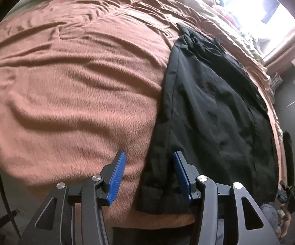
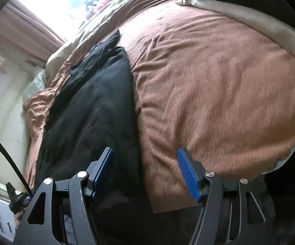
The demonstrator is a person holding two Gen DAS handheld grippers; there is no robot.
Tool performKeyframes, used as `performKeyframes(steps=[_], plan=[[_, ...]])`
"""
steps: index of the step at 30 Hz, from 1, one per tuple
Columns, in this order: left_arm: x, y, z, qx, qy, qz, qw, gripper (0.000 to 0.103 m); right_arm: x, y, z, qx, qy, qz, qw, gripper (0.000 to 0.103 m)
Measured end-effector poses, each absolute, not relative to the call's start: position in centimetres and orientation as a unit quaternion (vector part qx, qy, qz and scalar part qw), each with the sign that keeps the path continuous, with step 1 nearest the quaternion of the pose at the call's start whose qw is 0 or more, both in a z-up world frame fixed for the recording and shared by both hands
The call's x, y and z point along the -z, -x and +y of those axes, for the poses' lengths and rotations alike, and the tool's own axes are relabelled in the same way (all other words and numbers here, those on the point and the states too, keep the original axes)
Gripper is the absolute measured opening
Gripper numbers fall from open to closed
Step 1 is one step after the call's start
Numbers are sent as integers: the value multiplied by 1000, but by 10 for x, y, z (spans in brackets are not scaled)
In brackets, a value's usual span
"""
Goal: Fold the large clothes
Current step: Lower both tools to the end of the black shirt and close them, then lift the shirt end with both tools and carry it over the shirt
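The black jacket (image 1: 212,110) lies flat near the bed's (image 1: 69,85) edge, ready for folding. Left gripper (image 1: 149,175) and right gripper (image 2: 145,171) hang released, grasping nothing, above its near hem.

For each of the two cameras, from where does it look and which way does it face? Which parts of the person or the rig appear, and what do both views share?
Left wrist: sits on the left gripper, looks down across the brown blanket to the black garment on its right; its blue pads stand apart, and a hand shows at lower right.
Right wrist: sits on the right gripper, looks down at the same bed, garment on its left; pads apart.
Shared: the blanket, the garment and the bright window.
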State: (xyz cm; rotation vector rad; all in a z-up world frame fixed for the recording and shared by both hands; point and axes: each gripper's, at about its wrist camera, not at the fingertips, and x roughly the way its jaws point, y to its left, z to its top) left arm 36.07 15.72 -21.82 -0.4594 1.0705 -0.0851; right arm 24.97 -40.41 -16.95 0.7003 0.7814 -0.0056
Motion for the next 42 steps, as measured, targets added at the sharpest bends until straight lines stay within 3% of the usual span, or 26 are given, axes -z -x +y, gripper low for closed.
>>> performKeyframes(steps=[15,19,23,25,27,28,42], plan=[[232,-342,153,132,357,499,779,45,204,-211,-384,-148,-421,336,830,62],[231,-350,147,120,358,490,785,42,206,-214,-390,-147,-459,306,821,52],[234,-355,144,90,352,486,795,26,213,-223,-382,-114,-463,317,820,38],[237,-354,146,74,355,482,797,18,214,-224,-380,-102,-469,320,817,27],[237,-351,149,65,361,474,801,11,216,-222,-380,-89,-478,322,812,3],[234,-350,149,64,359,467,805,7,216,-222,-381,-80,-483,325,809,1],[132,-320,166,104,386,369,839,2,105,-163,-379,-96,-475,242,841,0]])
